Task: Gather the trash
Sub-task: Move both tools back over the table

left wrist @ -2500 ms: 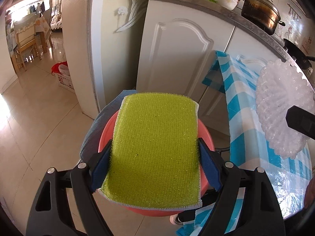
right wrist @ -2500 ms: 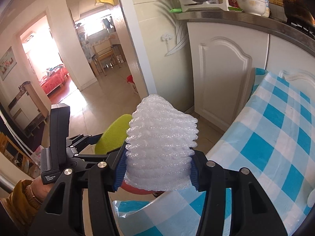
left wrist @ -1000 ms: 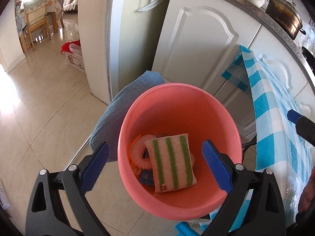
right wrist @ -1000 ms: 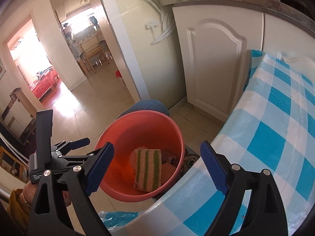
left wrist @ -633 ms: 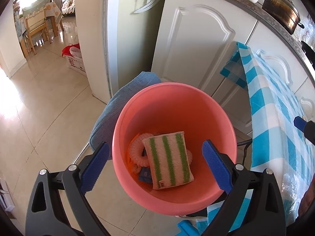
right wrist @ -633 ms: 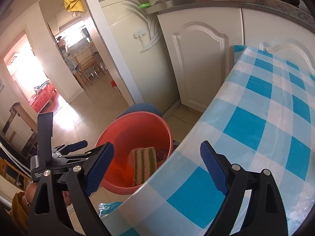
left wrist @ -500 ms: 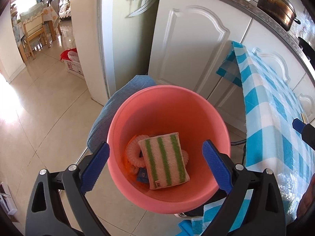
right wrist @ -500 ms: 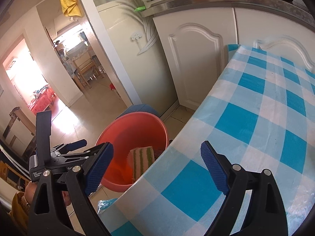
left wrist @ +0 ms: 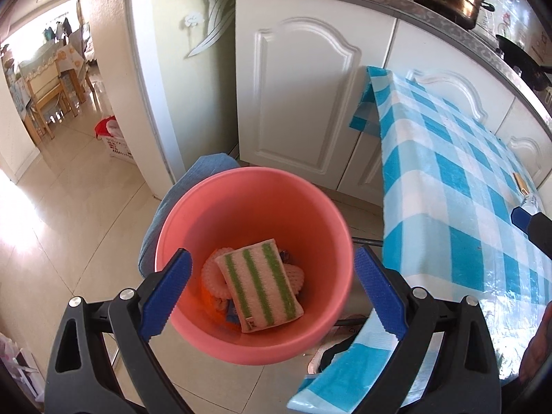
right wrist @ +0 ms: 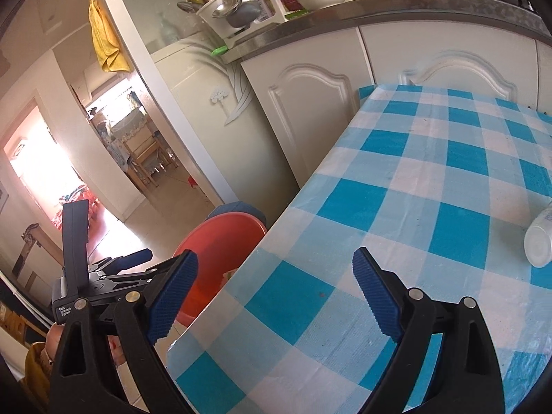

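A pink plastic bucket (left wrist: 241, 189) stands on the floor beside the table. In it lies a green-striped sponge (left wrist: 258, 276) on top of white foam netting (left wrist: 212, 276) and other scraps. My left gripper (left wrist: 272, 276) is open and empty, held above the bucket. My right gripper (right wrist: 274, 272) is open and empty over the table's near corner. The bucket also shows in the right wrist view (right wrist: 220, 241), partly hidden by the table edge. A white bottle (right wrist: 540, 238) lies on the checked tablecloth (right wrist: 431, 189) at the right.
White kitchen cabinets (left wrist: 303, 96) stand behind the bucket and table. A blue cloth (left wrist: 186, 186) lies under the bucket's far side. A small brown object (left wrist: 521, 183) lies on the tablecloth. The tiled floor (left wrist: 69, 224) extends left toward a doorway.
Both grippers let their trash drop into the bucket and opened. Since then the right gripper has swung right over the table and the left has drawn back a little.
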Motion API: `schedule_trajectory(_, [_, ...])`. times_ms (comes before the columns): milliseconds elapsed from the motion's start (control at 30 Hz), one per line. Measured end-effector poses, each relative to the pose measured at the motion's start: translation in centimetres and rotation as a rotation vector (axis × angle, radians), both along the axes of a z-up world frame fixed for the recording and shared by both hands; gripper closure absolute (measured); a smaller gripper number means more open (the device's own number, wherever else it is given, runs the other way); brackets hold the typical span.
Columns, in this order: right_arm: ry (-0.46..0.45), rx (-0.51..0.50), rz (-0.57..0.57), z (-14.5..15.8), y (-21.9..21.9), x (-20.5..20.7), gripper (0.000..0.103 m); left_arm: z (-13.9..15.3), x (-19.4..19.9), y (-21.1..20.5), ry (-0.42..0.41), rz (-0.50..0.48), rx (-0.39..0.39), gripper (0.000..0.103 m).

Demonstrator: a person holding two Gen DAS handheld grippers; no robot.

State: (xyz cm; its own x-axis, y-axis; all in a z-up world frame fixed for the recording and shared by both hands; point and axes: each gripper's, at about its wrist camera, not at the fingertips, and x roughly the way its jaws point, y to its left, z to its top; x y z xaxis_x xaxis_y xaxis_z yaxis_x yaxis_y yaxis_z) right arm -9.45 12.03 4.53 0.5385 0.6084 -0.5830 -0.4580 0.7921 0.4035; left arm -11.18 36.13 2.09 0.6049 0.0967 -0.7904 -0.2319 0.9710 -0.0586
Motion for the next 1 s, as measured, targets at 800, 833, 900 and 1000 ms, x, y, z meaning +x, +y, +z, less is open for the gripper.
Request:
schedule_trajectory(800, [-0.062, 0.218, -0.205, 0.6, -12.6, -1.5, 0.012, 4.1, 0.9, -10.5, -0.02, -0.157, 0.143, 0.007])
schedule_trajectory(833, [-0.059, 0.232, -0.216, 0.5, -13.3, -1.5, 0.012, 4.2, 1.0, -11.1, -0.02, -0.166, 0.148, 0.007])
schedule_trajectory(900, [-0.053, 0.259, -0.238, 0.3, -14.6, -1.5, 0.012, 4.3, 1.1, -12.0, -0.019, -0.182, 0.157, 0.007])
schedule_trajectory(1000, [-0.044, 0.3, -0.268, 0.0, -16.4, -1.4, 0.012, 4.5, 1.5, -13.6, -0.017, -0.208, 0.173, 0.007])
